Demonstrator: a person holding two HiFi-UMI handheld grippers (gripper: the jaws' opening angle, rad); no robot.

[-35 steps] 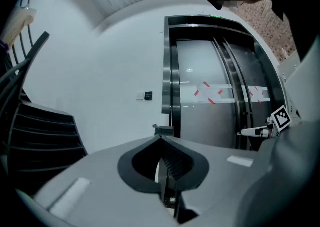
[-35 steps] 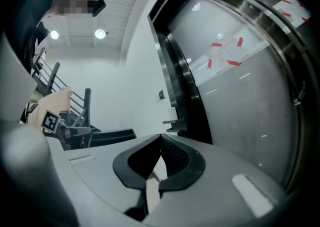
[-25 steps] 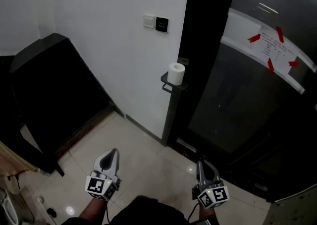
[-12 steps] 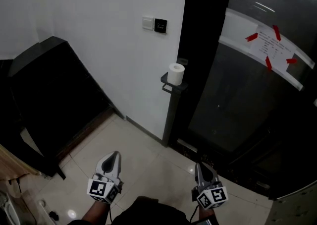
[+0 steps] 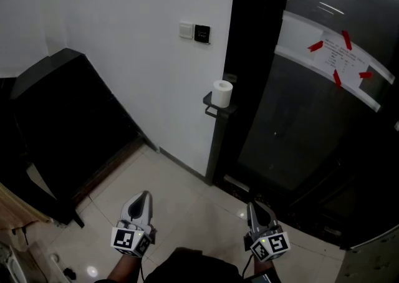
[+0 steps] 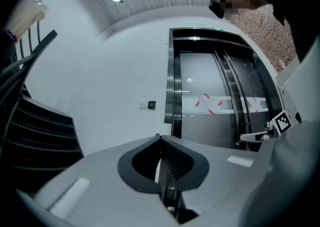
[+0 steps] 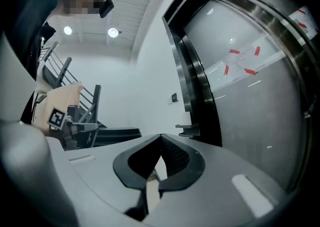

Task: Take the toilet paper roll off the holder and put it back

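Jaws closed, empty, on left gripper [image 5: 143, 196] and right gripper [image 5: 254, 206]; toilet paper roll [image 5: 222, 93] on holder [image 5: 214, 111], well ahead.

I hold my left gripper [image 5: 144, 194] low on the left, in front of my body. It points forward, away from me. Its two jaws touch at the tips, and nothing is between them. My right gripper [image 5: 252, 206] is low on the right, well apart from the left one. It points the same way. Its jaws touch at the tips too, and they hold nothing. Both arms are low and close to me.
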